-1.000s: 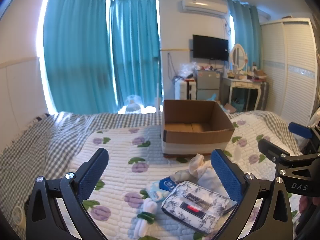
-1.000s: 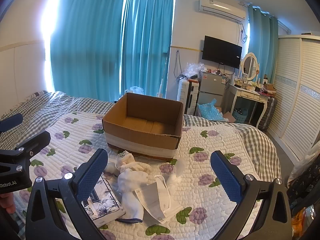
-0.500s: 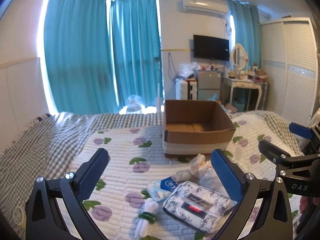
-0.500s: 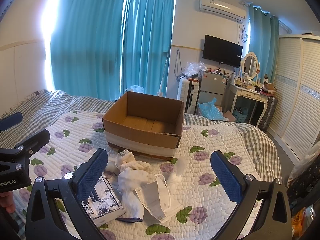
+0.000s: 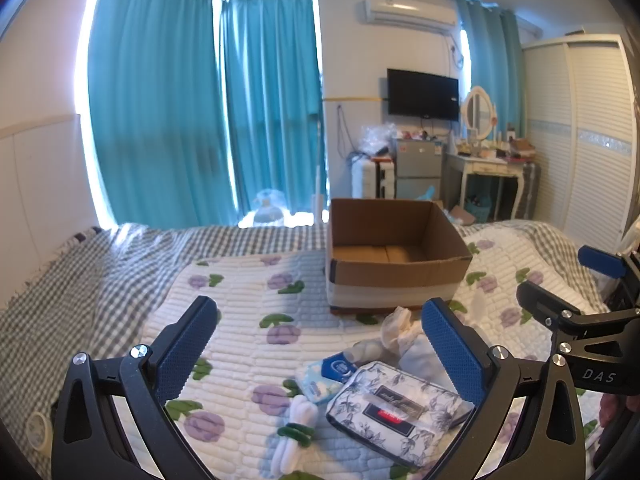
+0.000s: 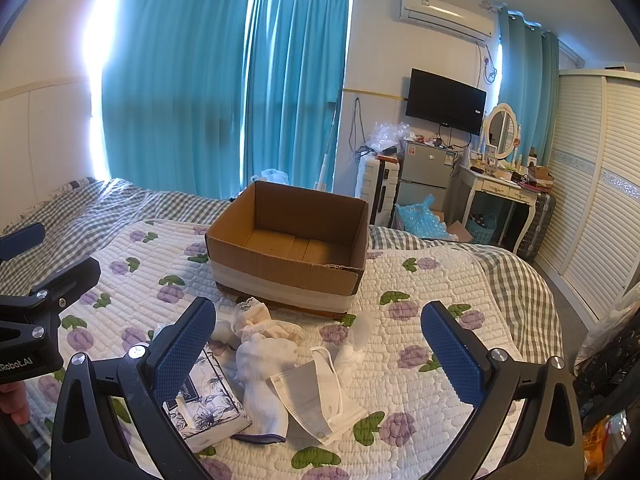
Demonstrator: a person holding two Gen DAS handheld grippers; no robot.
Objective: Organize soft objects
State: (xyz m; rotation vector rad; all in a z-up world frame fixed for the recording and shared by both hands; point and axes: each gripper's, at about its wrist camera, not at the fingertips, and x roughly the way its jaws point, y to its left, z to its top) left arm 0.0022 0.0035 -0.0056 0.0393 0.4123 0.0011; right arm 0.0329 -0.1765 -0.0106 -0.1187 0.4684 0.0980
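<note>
both claws released, empty, barely shifted since a second ago. left claw (image 5: 320, 344) hovers above floral pouch (image 5: 394, 410) and rolled socks (image 5: 296, 436). right claw (image 6: 318, 344) over face mask (image 6: 316, 396), white sock pile (image 6: 264, 360). cardboard box (image 6: 288, 248) ahead, empty. sorting not begun.

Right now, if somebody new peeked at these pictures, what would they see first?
Probably the big open cardboard box sitting empty in the middle of the flowery quilt. Just in front of it lies a jumble of soft things: white socks, a face mask and a flowered tissue pack. Bright teal curtains fill the wall behind, and each open hand-held gripper, left and right, frames the view.
</note>
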